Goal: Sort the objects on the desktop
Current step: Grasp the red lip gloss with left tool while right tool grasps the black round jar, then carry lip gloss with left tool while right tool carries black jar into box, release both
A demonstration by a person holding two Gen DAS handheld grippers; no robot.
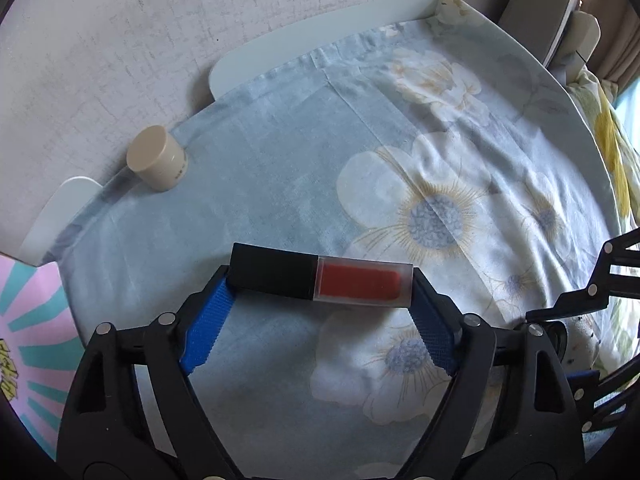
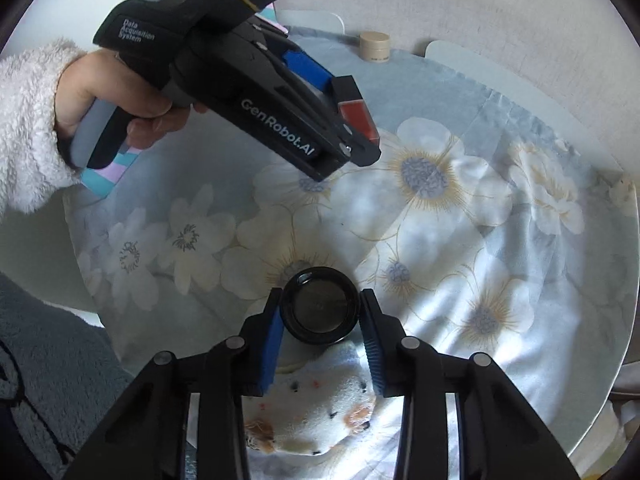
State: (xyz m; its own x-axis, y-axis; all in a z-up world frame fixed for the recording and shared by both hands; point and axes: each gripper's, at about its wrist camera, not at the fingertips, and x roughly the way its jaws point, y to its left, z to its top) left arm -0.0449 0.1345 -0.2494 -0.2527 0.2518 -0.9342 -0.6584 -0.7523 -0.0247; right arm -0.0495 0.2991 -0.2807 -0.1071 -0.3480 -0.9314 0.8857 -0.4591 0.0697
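Observation:
My left gripper (image 1: 322, 280) is shut on a lip gloss tube (image 1: 320, 278) with a black cap and red body, held crosswise by its two ends above the flowered cloth. It shows in the right wrist view (image 2: 352, 116) too, raised over the table. My right gripper (image 2: 320, 312) is shut on a round black jar (image 2: 319, 309), seen from above, low over the cloth. A beige round jar (image 1: 157, 158) stands at the far edge of the cloth by the wall; it also shows in the right wrist view (image 2: 374, 47).
A light-blue flowered cloth (image 1: 400, 140) covers the round table (image 2: 624, 280). White dividers (image 1: 280, 52) stand along the wall. A pink and teal card (image 1: 28, 320) lies at the left. A spotted plush item (image 2: 320, 412) lies under my right gripper.

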